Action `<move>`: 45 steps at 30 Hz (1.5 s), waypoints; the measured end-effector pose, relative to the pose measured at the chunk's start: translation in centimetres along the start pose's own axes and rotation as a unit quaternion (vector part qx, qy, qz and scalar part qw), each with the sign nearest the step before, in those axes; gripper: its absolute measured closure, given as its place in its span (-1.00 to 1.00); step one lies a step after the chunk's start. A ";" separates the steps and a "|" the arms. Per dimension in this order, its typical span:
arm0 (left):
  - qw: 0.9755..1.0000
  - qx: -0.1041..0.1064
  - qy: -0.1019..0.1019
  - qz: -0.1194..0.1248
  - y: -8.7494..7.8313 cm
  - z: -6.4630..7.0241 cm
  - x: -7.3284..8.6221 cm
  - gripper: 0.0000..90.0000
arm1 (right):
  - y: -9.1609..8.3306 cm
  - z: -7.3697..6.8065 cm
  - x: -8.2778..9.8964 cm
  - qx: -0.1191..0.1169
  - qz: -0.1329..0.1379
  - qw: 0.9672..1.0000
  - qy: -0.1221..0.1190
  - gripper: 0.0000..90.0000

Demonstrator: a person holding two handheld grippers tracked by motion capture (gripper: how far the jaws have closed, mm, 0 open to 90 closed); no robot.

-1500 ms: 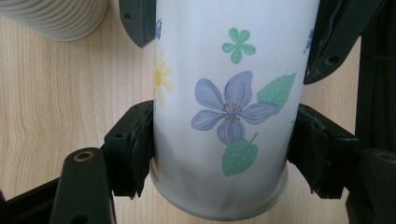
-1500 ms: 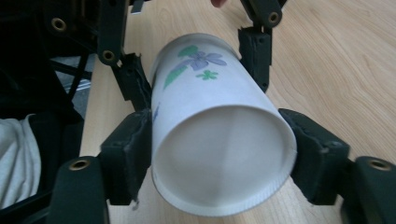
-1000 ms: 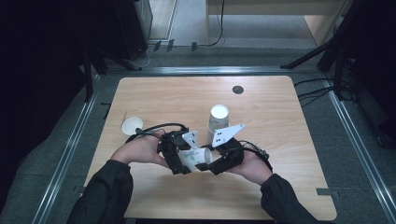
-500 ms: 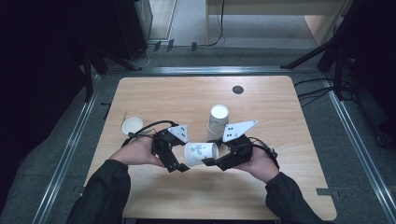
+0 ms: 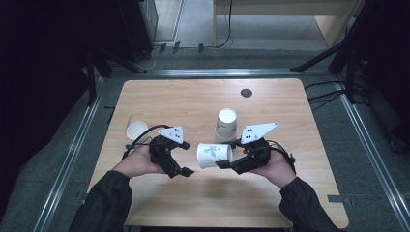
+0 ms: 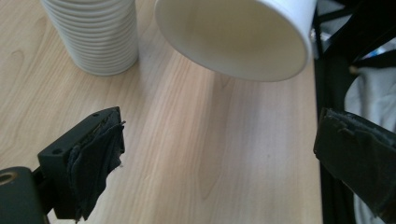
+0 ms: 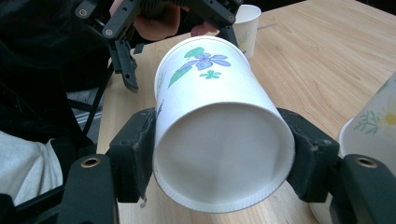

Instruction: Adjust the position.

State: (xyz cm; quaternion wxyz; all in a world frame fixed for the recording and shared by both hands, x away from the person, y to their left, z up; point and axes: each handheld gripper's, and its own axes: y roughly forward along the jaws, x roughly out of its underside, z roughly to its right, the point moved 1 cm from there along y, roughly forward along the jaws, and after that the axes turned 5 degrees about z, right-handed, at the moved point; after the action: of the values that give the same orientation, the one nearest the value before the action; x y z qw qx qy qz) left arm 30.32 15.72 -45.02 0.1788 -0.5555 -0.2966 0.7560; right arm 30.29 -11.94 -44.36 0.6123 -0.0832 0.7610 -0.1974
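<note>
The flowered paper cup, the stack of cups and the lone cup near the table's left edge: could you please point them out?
flowered paper cup (image 7: 219, 135), right gripper view, its base.
stack of cups (image 5: 226, 124), high view, its side.
lone cup (image 5: 137, 131), high view, its inside.

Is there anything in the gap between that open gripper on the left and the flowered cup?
Nothing visible. The left gripper has just opened and is empty; only bare table lies between it and the flowered cup, which the right gripper holds sideways.

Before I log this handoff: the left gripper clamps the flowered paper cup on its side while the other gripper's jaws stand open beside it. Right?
Not quite. The right gripper clamps the flowered paper cup, as the right gripper view shows; the left gripper stands open beside it.
</note>
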 end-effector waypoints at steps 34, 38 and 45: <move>0.994 0.059 0.005 0.087 2.1 1.1 0.2 -0.87 | 1.5 -0.8 0.0 -0.057 -0.001 0.998 0.006 -0.24; 0.994 0.064 0.008 0.088 2.2 1.1 0.3 -0.81 | 1.9 -0.9 0.0 -0.068 -0.003 0.998 0.011 -0.24; 0.993 0.067 0.021 0.094 2.0 1.3 0.3 -0.57 | 2.1 -1.1 0.1 -0.074 -0.006 0.997 0.013 -0.24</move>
State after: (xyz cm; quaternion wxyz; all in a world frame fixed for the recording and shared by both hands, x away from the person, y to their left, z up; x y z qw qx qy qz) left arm 29.10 14.03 -46.28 0.1500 -0.5835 -0.1880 0.7757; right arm 29.48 -9.80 -45.09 0.5935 -0.1307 0.7807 -0.1453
